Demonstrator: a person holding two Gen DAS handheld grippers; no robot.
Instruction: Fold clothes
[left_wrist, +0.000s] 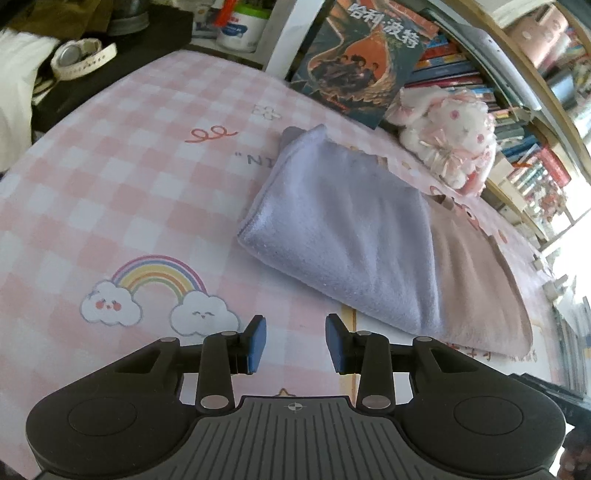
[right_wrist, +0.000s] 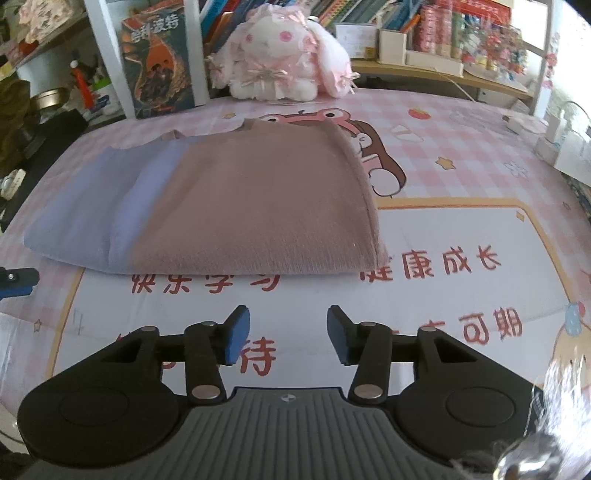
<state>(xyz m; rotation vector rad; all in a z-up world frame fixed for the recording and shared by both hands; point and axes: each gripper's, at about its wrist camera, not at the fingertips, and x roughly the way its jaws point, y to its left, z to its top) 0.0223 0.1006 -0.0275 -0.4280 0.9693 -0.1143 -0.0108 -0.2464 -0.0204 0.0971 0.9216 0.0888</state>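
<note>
A folded cloth lies flat on the pink checked desk mat (left_wrist: 110, 192). Its lilac half (left_wrist: 343, 229) faces the left wrist view, and its dusty-pink half (right_wrist: 266, 199) fills the right wrist view, where the lilac part (right_wrist: 96, 206) shows at the left. My left gripper (left_wrist: 295, 341) hangs over the mat just short of the cloth's near corner, open, with nothing between its blue pads. My right gripper (right_wrist: 288, 334) sits in front of the cloth's near edge, open and empty. A blue tip of the left gripper (right_wrist: 16, 282) pokes in at the left edge of the right wrist view.
A pink-and-white plush rabbit (right_wrist: 280, 59) sits behind the cloth, beside an upright book (right_wrist: 159, 66). Shelves of books (left_wrist: 517, 122) line the back. A wristwatch (left_wrist: 79, 57) and a white tub (left_wrist: 242, 26) lie at the far left.
</note>
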